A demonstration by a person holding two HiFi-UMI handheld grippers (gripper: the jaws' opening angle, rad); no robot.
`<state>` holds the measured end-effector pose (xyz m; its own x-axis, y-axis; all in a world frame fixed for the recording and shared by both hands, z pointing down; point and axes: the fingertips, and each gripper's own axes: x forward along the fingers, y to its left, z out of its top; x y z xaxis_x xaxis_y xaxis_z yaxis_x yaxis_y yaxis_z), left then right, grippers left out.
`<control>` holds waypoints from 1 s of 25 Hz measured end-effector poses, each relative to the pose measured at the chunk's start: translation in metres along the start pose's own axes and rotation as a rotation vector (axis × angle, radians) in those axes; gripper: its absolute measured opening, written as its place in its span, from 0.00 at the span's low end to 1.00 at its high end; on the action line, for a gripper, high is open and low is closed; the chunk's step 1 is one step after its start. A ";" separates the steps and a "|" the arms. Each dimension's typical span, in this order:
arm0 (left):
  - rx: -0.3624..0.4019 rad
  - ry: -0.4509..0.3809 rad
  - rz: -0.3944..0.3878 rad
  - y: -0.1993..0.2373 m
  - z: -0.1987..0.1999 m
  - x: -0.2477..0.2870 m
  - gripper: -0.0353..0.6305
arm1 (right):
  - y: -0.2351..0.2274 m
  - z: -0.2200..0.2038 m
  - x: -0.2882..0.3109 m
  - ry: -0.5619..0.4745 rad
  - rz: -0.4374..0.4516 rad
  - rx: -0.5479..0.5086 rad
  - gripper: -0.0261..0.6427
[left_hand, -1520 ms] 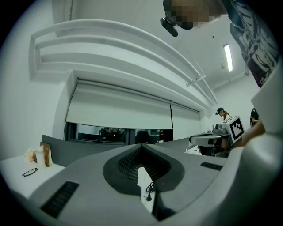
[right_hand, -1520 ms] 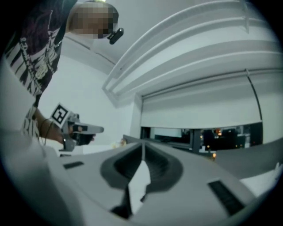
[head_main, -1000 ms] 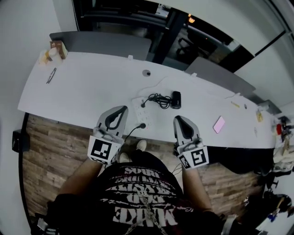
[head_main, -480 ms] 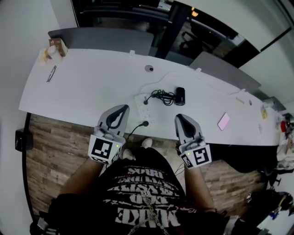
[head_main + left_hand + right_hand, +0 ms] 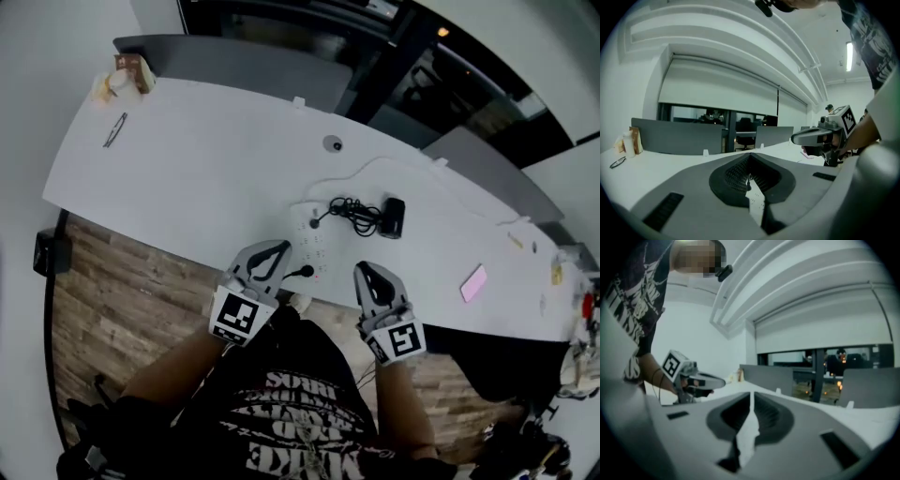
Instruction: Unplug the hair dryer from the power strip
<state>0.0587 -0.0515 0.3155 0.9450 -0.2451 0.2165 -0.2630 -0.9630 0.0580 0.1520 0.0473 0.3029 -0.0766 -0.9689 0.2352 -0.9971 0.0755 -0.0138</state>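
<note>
The hair dryer is small and black, lying on its side on the white table, to the right of the power strip and apart from it. Its black cord lies in a loose tangle between the two and ends in a black plug on the strip's far half. The strip is white and flat, lying lengthwise toward the table's near edge – a second black plug sits at its near end.
</note>
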 end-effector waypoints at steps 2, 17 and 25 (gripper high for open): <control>0.008 0.077 0.008 0.005 -0.036 0.020 0.09 | -0.003 -0.037 0.033 0.089 0.059 0.022 0.11; -0.014 0.434 0.079 0.019 -0.204 0.143 0.09 | -0.025 -0.157 0.173 0.230 0.319 0.279 0.25; 0.126 0.495 0.083 0.016 -0.204 0.146 0.09 | -0.040 -0.140 0.169 0.056 0.332 0.644 0.13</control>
<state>0.1528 -0.0795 0.5471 0.7090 -0.2686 0.6521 -0.2794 -0.9559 -0.0899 0.1793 -0.0865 0.4791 -0.3922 -0.9043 0.1683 -0.7277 0.1931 -0.6581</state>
